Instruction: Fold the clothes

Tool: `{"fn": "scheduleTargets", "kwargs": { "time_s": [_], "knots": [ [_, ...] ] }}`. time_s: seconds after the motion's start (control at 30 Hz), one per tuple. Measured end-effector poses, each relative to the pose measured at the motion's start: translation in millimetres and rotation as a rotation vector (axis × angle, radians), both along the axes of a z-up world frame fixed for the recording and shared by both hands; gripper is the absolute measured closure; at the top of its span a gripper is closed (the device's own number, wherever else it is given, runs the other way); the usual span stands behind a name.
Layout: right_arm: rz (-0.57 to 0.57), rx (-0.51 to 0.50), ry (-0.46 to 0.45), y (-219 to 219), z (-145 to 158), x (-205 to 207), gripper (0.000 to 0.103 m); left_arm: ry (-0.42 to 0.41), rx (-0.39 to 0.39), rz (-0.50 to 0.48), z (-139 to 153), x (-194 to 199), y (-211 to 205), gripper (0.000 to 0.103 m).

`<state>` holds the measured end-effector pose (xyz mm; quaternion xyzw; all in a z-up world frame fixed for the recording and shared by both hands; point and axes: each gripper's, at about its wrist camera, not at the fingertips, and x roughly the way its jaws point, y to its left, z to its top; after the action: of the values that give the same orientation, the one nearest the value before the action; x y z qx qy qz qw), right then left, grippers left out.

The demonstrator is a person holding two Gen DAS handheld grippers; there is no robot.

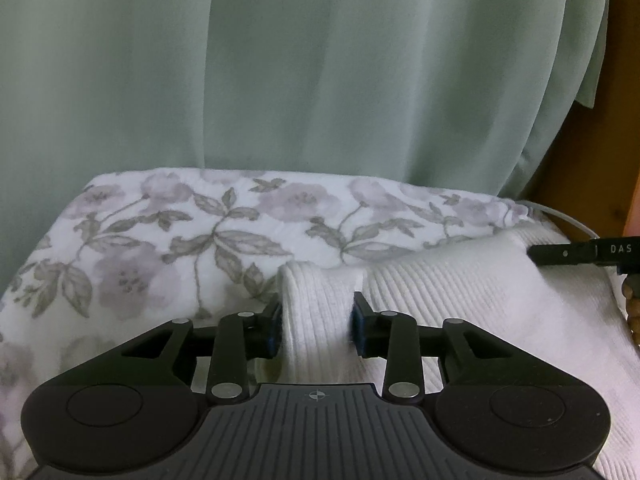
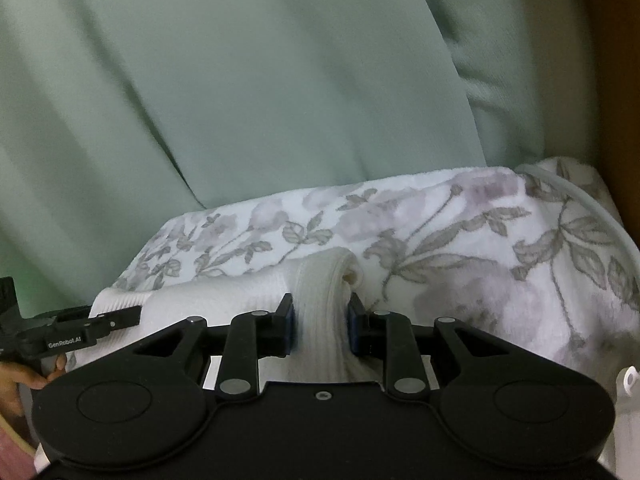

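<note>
A white ribbed knit garment [image 1: 460,292] lies on a floral blanket [image 1: 180,240]. My left gripper [image 1: 316,322] is shut on a raised fold of the knit, and the ridge fills the gap between its blue pads. In the right wrist view the garment [image 2: 208,300] stretches to the left, and my right gripper [image 2: 320,320] pinches a bunched, rolled fold of it. Each gripper shows in the other's view: the right one [image 1: 576,254] at the far right edge, the left one [image 2: 80,330] at the lower left, with a hand [image 2: 24,380] behind it.
A pale green curtain [image 1: 300,80] hangs close behind the blanket's far edge. A white cable [image 2: 592,208] curves over the blanket's right end. Brown wood [image 1: 580,160] stands at the right. The floral blanket [image 2: 460,240] spreads right of the garment.
</note>
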<state>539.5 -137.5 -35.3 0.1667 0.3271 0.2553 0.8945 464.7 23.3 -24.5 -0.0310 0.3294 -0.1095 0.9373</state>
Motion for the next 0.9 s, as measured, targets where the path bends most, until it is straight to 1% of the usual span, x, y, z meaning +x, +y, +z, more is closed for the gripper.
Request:
{"fn": "scheduleTargets", "kwargs": {
  "time_s": [0.17, 0.23, 0.3, 0.37, 0.43, 0.5, 0.53, 0.63, 0.7, 0.77, 0.83, 0.87, 0.9],
  "knots": [
    [-0.006, -0.04, -0.009, 5, 3, 0, 0.074, -0.003, 0.0, 0.01, 1, -2, -1, 0.071],
    [-0.007, -0.054, -0.015, 8, 4, -1, 0.073, -0.001, 0.001, 0.017, 3, -3, -2, 0.069],
    [-0.01, -0.055, -0.016, 8, 5, -2, 0.067, -0.003, -0.001, 0.026, 5, -5, -2, 0.067],
    [-0.011, -0.056, -0.016, 9, 6, -4, 0.067, -0.002, -0.01, 0.03, 6, -6, -1, 0.066],
    [-0.017, -0.067, -0.02, 9, 9, -6, 0.062, -0.001, -0.012, 0.038, 7, -8, 0, 0.061],
    [-0.016, -0.076, -0.026, 10, 10, -10, 0.055, -0.001, -0.013, 0.045, 8, -12, 2, 0.058],
    [-0.012, -0.078, -0.032, 9, 12, -12, 0.053, -0.002, -0.013, 0.048, 9, -14, 3, 0.057],
    [-0.01, -0.078, -0.049, 9, 16, -19, 0.042, -0.004, -0.007, 0.06, 12, -20, 5, 0.052],
    [-0.012, -0.073, -0.059, 8, 19, -25, 0.033, -0.009, -0.004, 0.078, 15, -25, 7, 0.04],
    [-0.012, -0.068, -0.07, 7, 21, -30, 0.027, -0.016, -0.007, 0.084, 18, -31, 9, 0.04],
    [-0.008, -0.069, -0.084, 6, 24, -37, 0.021, -0.02, -0.01, 0.087, 20, -36, 11, 0.033],
    [-0.005, -0.069, -0.09, 6, 25, -40, 0.018, -0.026, -0.007, 0.095, 21, -39, 12, 0.027],
    [-0.003, -0.07, -0.095, 6, 26, -44, 0.017, -0.033, -0.005, 0.104, 22, -42, 13, 0.025]
  ]
}}
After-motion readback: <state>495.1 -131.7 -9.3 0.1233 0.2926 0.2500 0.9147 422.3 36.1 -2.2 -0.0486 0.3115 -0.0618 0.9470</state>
